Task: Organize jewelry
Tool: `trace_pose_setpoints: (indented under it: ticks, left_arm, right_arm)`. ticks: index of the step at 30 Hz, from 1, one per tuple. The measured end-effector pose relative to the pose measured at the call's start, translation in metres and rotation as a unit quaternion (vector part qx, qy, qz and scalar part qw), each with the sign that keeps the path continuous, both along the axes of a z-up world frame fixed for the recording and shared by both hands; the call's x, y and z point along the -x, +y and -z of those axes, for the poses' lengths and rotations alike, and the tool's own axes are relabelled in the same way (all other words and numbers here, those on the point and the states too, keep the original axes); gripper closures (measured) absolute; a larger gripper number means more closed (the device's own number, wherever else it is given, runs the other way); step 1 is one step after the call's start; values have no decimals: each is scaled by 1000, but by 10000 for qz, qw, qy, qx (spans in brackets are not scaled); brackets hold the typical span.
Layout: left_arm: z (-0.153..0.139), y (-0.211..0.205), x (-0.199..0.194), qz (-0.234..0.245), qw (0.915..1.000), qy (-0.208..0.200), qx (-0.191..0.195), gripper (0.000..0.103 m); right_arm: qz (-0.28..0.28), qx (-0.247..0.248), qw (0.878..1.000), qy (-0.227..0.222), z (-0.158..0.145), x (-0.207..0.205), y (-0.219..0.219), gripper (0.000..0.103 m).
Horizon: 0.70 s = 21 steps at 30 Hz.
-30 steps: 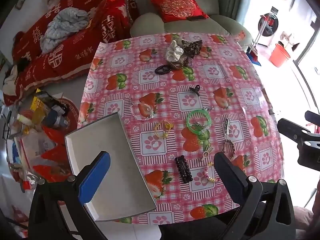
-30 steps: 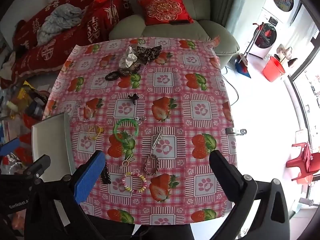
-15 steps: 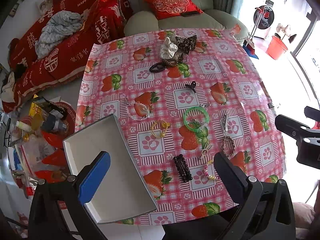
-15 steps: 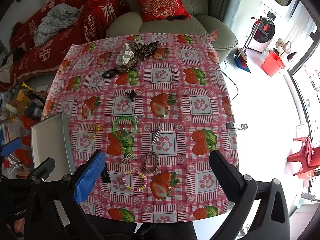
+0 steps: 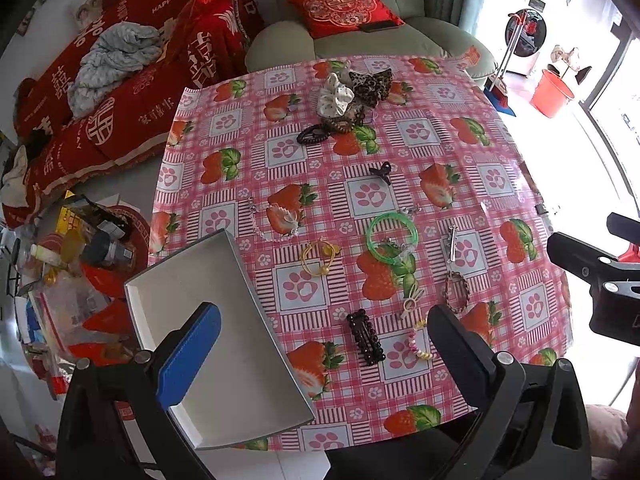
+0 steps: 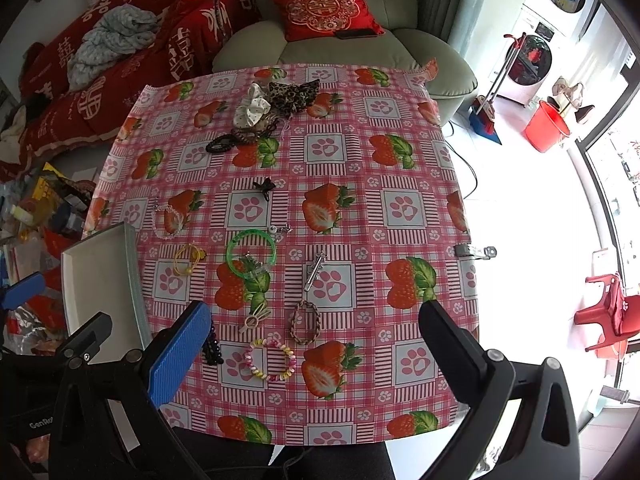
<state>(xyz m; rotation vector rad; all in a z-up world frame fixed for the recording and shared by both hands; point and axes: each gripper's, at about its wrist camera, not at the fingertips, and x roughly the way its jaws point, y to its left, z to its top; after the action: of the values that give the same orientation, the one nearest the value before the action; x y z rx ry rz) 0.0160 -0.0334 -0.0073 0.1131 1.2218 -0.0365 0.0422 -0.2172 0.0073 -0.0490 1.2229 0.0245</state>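
Note:
Jewelry lies scattered on the strawberry tablecloth: a green bangle (image 5: 392, 236) (image 6: 251, 254), a yellow hair tie (image 5: 319, 258) (image 6: 188, 258), a black hair clip (image 5: 366, 337), a pastel bead bracelet (image 6: 270, 360), a braided bracelet (image 6: 305, 322) and a silver clip (image 6: 314, 270). A white tray (image 5: 192, 280) (image 6: 96, 280) sits empty at the table's left front. My left gripper (image 5: 324, 352) is open, above the tray's right edge. My right gripper (image 6: 316, 348) is open, above the bead bracelet. Both are empty.
Scrunchies (image 5: 338, 98) and a black hair tie (image 5: 312, 135) lie at the table's far side. A green armchair with a red cushion (image 6: 324, 10) stands behind it. A red-covered sofa (image 5: 120, 64) and floor clutter (image 5: 72, 248) are on the left.
Both grippers have drifted slightly, so the table sits a little lower and nearer in both views. Nothing on the table has moved and both grippers have stayed open.

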Motion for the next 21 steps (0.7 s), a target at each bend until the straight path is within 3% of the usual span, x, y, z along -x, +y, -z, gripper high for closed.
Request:
trace_pose_setpoints:
  ticks: [21]
  left_arm:
    - [0,-1,-3,-10,10000,25,-1,0]
  right_arm:
    - [39,-13,10000,25,0,-1,0,0]
